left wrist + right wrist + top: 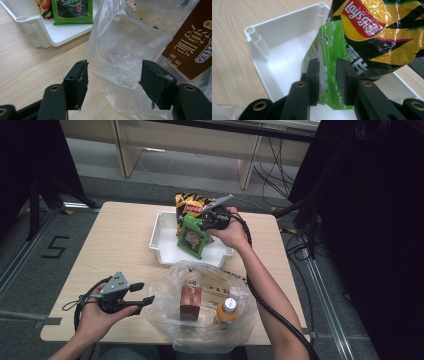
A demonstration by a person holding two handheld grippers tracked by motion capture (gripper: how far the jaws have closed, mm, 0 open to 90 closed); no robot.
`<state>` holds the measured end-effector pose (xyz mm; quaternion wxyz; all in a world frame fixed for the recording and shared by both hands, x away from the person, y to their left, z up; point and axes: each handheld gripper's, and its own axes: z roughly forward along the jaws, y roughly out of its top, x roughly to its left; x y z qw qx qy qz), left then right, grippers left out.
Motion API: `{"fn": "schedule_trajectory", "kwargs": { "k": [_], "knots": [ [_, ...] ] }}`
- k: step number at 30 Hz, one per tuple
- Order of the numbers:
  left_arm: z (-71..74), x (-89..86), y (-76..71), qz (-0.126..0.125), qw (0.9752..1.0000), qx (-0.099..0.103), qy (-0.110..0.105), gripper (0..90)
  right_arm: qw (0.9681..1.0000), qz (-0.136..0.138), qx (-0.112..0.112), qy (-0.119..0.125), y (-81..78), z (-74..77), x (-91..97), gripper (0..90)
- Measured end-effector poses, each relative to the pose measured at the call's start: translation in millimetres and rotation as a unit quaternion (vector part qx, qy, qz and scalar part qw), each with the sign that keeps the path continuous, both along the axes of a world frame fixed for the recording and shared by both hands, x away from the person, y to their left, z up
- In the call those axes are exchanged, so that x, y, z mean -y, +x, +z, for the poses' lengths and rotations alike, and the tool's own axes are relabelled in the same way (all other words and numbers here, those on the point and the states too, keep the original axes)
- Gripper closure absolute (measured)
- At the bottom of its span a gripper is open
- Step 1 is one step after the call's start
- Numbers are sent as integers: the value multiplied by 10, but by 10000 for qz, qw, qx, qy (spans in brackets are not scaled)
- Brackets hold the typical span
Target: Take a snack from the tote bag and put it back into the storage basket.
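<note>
The green snack packet (193, 237) is held upright over the white tray (164, 236), its edge between the jaws of the right gripper (327, 75), which are nearly closed on it. The wooden counter (120, 245) carries everything. A clear plastic bag (200, 307) is spread at its near edge, with a brown carton (190, 303) and an orange-drink bottle (227, 310) standing inside. A black-and-yellow crisp bag (377, 30) is propped in the tray just behind the green packet. The left gripper (112, 83) is seen beside the plastic bag, its jaws wide apart and holding nothing; bag film lies between them.
</note>
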<state>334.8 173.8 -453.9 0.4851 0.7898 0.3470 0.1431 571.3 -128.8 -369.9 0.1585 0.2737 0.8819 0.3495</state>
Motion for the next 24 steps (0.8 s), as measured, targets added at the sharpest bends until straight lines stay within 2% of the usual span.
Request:
{"fn": "schedule_trajectory", "kwargs": {
  "k": [1,3,4,5,6,8,12,18,19,23,24],
  "knots": [
    [1,-2,4,-16,10000,27,20,385,10000,-45,34,12,-4,1,9,771],
    [-2,2,1,-18,10000,-3,-7,384,9999,97,19,-50,-1,2,33,814],
    [-2,2,2,-21,10000,-2,6,384,10000,78,7,-31,-14,-10,30,835],
    [-2,3,1,-7,10000,16,26,385,9997,178,-136,-71,-29,-11,33,857],
    [-1,4,2,-12,10000,14,28,385,9997,119,-212,-37,-57,-37,20,878],
    [4,10,-4,23,10000,-5,29,385,9985,166,-497,-133,-80,-75,14,900],
    [4,12,-6,-3,10000,6,-23,384,9954,128,-904,-292,-69,-194,5,900],
    [0,5,3,-10,10000,11,26,385,9905,110,-1293,-455,-39,-365,12,900],
    [0,7,2,-13,10000,9,27,385,9908,100,-1256,-486,-25,-388,20,900],
    [0,7,2,-10,10000,10,30,385,9887,6,-1404,-529,-11,-454,29,900],
    [0,6,3,-10,10000,9,33,384,9893,11,-1356,-540,2,-469,35,900]
  ]
}}
